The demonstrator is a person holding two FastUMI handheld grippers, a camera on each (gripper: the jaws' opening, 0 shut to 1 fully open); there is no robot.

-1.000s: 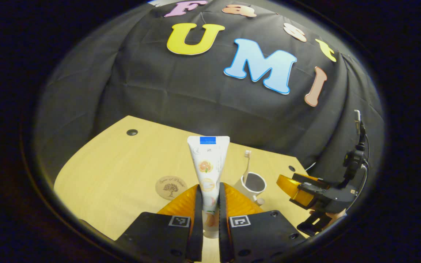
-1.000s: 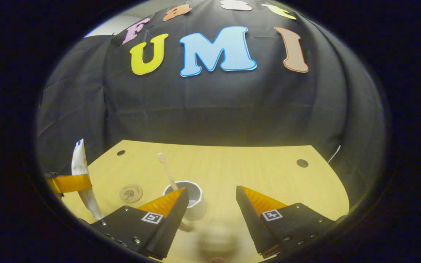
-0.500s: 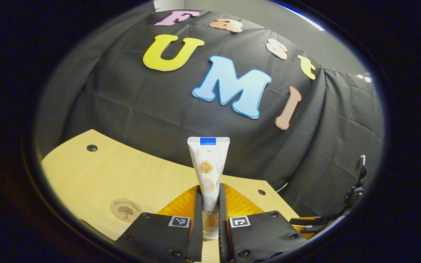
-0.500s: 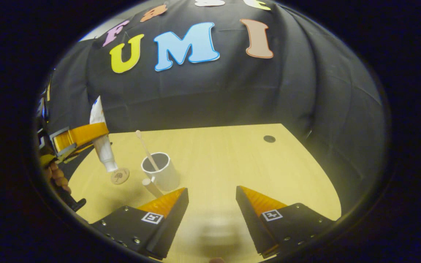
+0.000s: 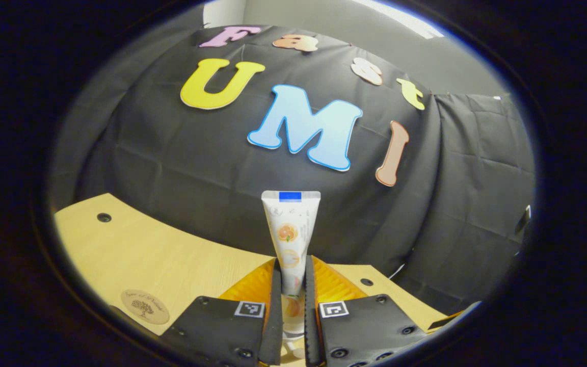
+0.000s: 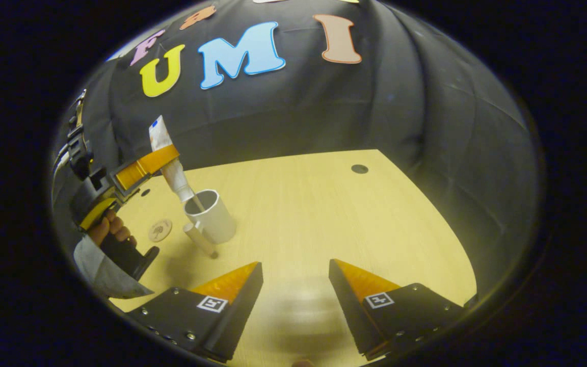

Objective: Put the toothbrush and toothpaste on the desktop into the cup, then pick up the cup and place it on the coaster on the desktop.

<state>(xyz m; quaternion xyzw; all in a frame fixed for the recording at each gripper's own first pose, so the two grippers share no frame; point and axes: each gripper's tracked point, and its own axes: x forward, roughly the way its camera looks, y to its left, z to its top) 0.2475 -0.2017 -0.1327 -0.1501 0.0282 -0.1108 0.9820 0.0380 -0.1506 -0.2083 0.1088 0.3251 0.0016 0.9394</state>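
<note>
Holding the white printed toothpaste tube (image 5: pixel 290 232) clamped between our left gripper (image 5: pixel 290 311) fingers.
From our right gripper (image 6: pixel 293 278), jaws apart, we see the tube's cap at the white cylindrical cup (image 6: pixel 211 220) rim.

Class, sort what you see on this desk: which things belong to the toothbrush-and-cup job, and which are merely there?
Job:
white toothpaste tube, clamped in the left gripper
white handled cup
round wooden coaster
open right gripper

Merely there:
pale wooden desktop
black cloth wall
</note>
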